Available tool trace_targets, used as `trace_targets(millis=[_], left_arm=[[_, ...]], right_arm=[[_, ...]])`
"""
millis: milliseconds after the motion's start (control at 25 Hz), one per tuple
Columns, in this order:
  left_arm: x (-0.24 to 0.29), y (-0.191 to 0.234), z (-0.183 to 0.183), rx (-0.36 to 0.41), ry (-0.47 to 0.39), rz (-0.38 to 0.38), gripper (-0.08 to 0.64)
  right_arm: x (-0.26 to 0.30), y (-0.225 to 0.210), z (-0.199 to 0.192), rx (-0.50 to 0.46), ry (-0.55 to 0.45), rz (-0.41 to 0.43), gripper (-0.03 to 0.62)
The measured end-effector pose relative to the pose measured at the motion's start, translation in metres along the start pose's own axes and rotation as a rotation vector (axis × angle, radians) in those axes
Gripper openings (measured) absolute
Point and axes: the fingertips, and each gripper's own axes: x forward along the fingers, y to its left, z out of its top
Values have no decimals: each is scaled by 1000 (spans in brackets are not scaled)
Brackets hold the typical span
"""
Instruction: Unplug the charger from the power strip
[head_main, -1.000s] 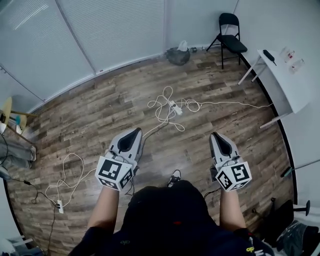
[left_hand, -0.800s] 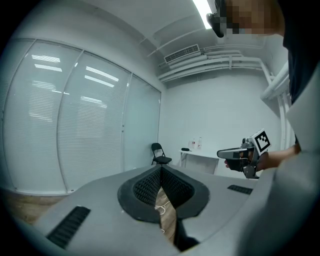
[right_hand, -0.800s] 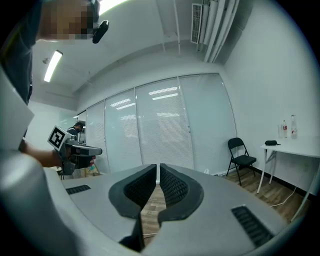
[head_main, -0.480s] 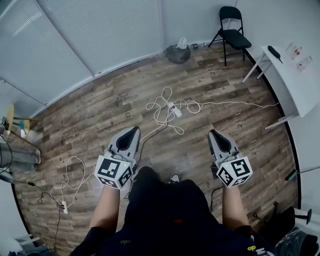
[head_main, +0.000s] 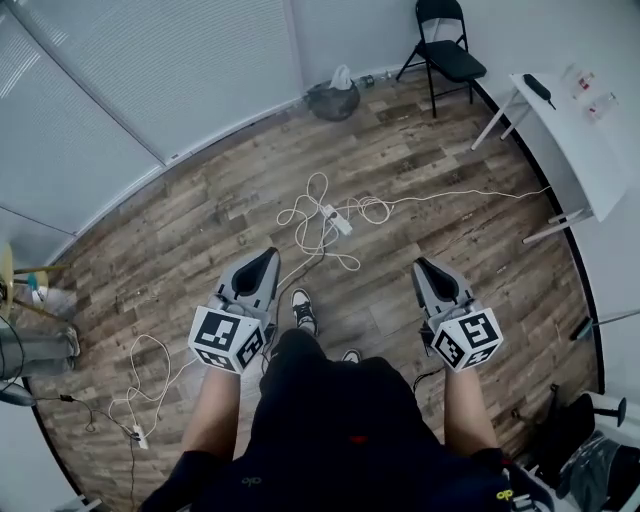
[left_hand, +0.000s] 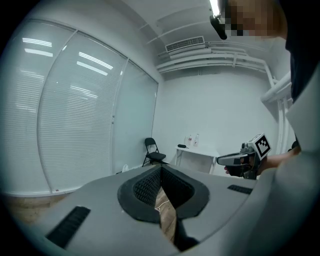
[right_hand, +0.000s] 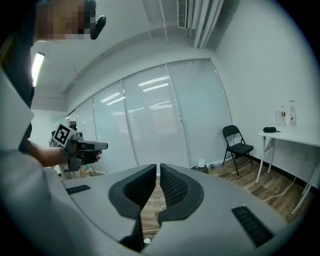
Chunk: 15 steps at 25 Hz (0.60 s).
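Head view: left tool (head_main: 266, 258) and right tool (head_main: 421, 267), pressed together, empty, have neared the power strip (head_main: 337, 220); unplugging not started.

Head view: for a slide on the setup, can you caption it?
Person on a wood floor holds left tongs and right tongs shut and empty, short of the white power strip.

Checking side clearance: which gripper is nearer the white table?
Right. The right gripper is on the white table side, with bare floor between them. The left gripper is across the person's body, farther away.
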Motion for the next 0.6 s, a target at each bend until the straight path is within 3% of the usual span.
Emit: trace_targets(millis=[280, 600], left_arm=[[57, 86, 5, -22, 36, -64, 18], [117, 175, -1, -49, 79, -118, 18]], right_arm=[[91, -19, 28, -10, 15, -75, 38], [206, -22, 21, -61, 83, -36, 38]])
